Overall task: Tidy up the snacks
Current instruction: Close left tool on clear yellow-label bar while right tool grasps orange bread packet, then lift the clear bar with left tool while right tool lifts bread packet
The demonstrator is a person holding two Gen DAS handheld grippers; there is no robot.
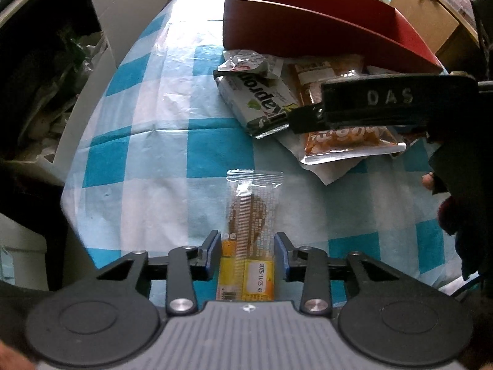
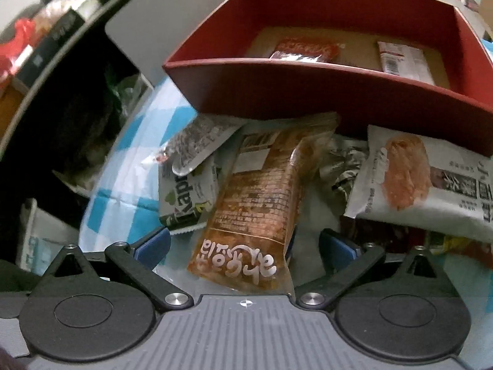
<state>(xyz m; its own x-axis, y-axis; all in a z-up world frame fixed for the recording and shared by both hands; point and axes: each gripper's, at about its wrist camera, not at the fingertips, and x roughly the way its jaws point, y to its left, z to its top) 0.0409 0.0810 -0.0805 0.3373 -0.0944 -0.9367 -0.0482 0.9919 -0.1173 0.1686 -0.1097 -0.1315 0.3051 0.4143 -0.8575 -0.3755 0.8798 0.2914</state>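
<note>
Your left gripper (image 1: 249, 251) pinches a slim clear-wrapped snack bar (image 1: 251, 215) at its near end: brown biscuit shows through the upper wrapper, a yellow-orange label with a printed date sits below. It lies lengthwise on the blue-and-white checked cloth (image 1: 148, 141), apart from the pile. Your right gripper (image 2: 245, 249) stands spread around an orange-brown pouch (image 2: 255, 212) with white lettering, its pads clear of it. That pouch rests among other packets just in front of the red box (image 2: 277, 89).
</note>
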